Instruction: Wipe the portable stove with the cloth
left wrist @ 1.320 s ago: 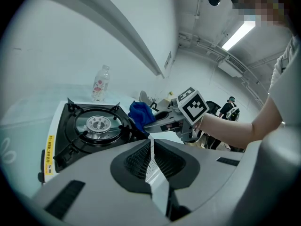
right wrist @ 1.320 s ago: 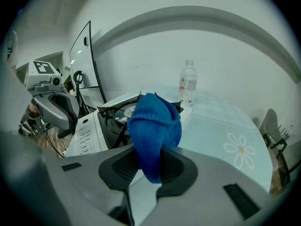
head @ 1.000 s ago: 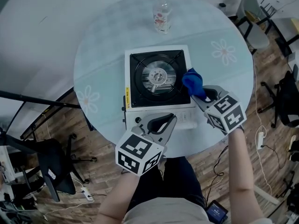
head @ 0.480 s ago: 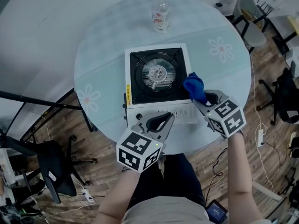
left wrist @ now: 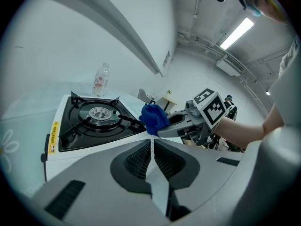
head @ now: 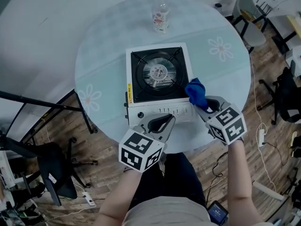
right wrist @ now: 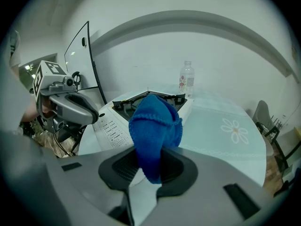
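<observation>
The portable stove [head: 157,81], white with a black burner top, stands in the middle of the round table. My right gripper [head: 198,103] is shut on the blue cloth [head: 196,92], which hangs at the stove's near right corner, beside the control panel. In the right gripper view the cloth [right wrist: 155,126] bulges up from between the jaws, with the stove [right wrist: 123,113] behind it. My left gripper [head: 170,119] is shut on nothing, just in front of the stove's front panel. The left gripper view shows the stove [left wrist: 94,121], the cloth [left wrist: 154,118] and the right gripper [left wrist: 162,132].
A plastic water bottle [head: 161,13] stands at the table's far side, beyond the stove. The glass table top [head: 103,65] has flower prints. Chairs [head: 56,168] and cables lie on the wooden floor around the table.
My right gripper has drawn the cloth along the stove's right edge toward the near corner. The left gripper has hardly moved.
</observation>
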